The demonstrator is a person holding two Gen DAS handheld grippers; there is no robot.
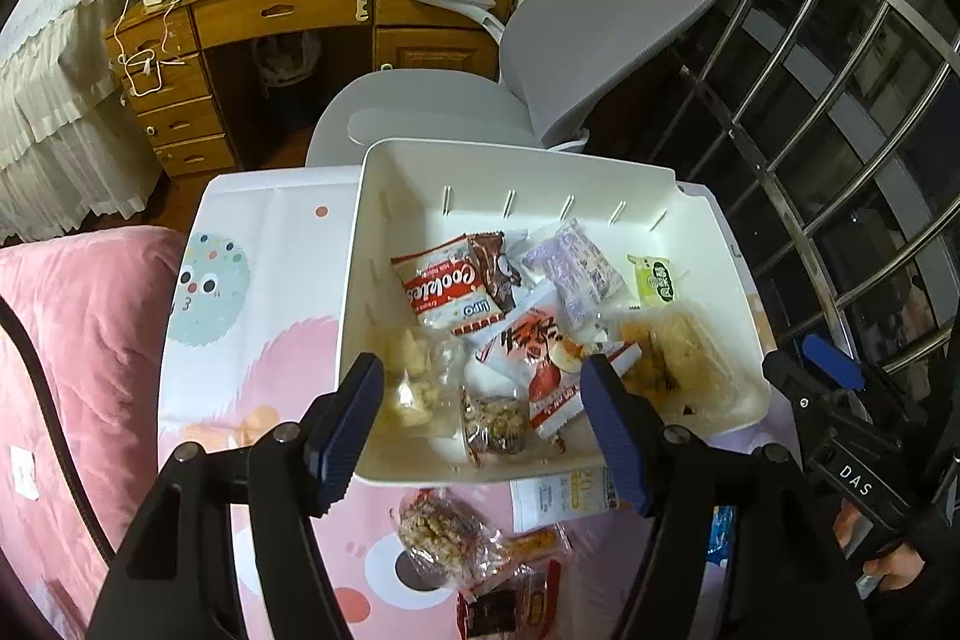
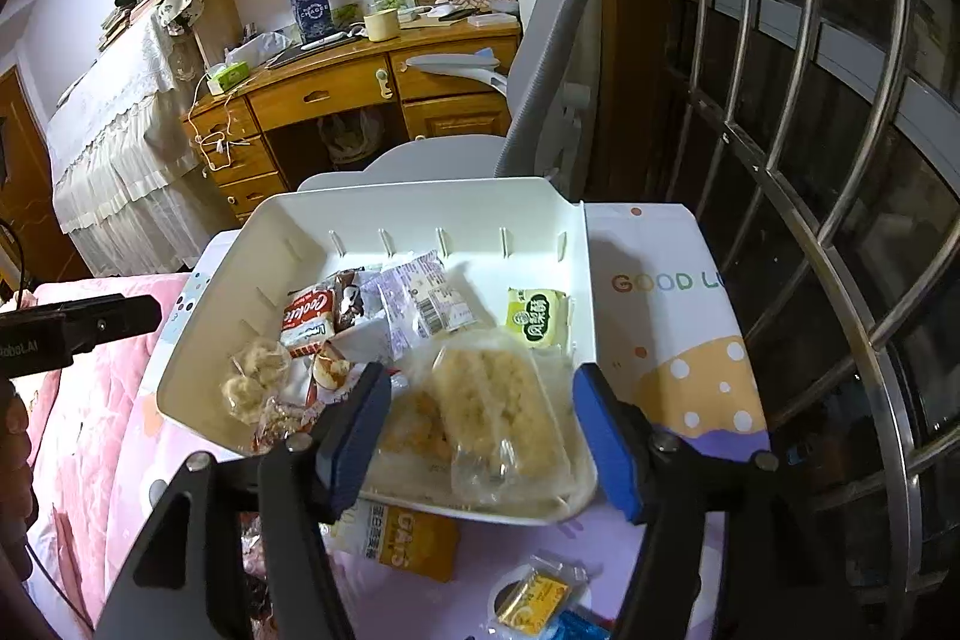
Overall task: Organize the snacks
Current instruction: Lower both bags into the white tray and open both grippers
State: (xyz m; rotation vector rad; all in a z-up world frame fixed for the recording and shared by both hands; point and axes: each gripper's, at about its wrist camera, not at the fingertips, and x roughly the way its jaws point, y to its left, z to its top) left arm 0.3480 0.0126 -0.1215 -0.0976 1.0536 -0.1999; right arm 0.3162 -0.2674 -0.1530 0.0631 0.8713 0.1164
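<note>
A white rectangular plastic bin is being shown at frame centre, filled with wrapped snacks, among them a red-and-white cookie packet. The left gripper is being held half open and empty above it. The right gripper is likewise being held half open, gripping nothing, over a clear-wrapped yellow cake.

White bin, my tool's blue pads, red-and-white Cookies packet, yellow-green wrapper, lilac pouch, pink bedcover, worktop with pastel, perhaps cartoon, print, orange Oats box.
</note>
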